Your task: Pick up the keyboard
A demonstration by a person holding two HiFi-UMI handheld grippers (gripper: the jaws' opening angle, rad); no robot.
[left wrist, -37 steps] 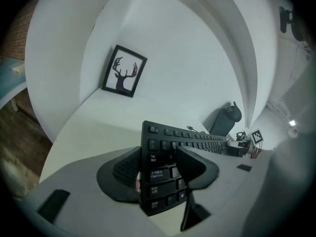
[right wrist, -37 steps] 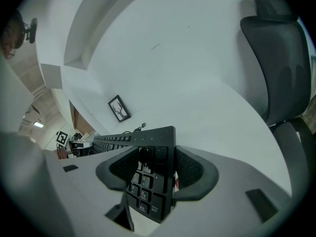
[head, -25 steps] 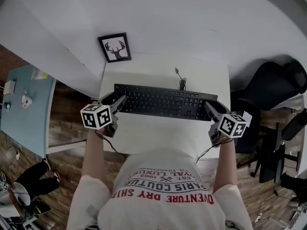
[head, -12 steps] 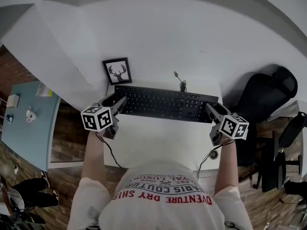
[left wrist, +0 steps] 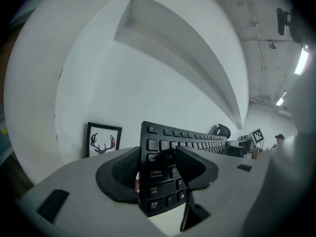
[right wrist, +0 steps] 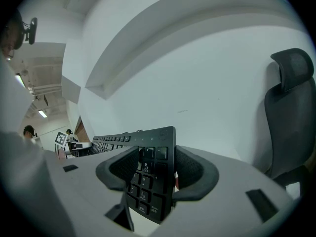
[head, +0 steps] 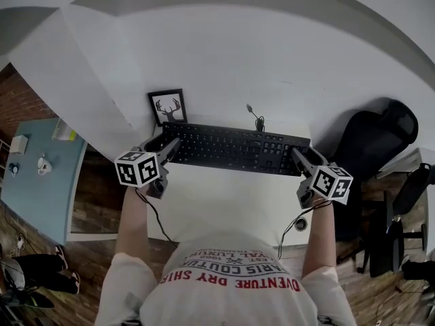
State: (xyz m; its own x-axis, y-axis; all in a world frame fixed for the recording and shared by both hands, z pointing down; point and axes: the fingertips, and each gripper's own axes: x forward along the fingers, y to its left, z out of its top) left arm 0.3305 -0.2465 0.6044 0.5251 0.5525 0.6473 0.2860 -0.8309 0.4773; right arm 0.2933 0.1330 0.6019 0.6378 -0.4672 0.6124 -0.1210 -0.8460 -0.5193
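Observation:
A black full-size keyboard hangs level between my two grippers, above the white desk. My left gripper clamps its left end, and its jaws are closing a little further. In the left gripper view both pads press on the keyboard, one on the keys and one on the back, inside the left gripper. My right gripper holds the number-pad end. The right gripper view shows the keyboard pinched the same way in the right gripper. Its cable trails behind.
A framed deer picture leans on the white wall at the desk's back left corner. To the right of the desk stands a black office chair. A light blue table with small items is on the left.
The keyboard, held at both ends, has come up off the desk. In the head view the deer picture and desk top have slid down toward it. Both grips look unchanged.

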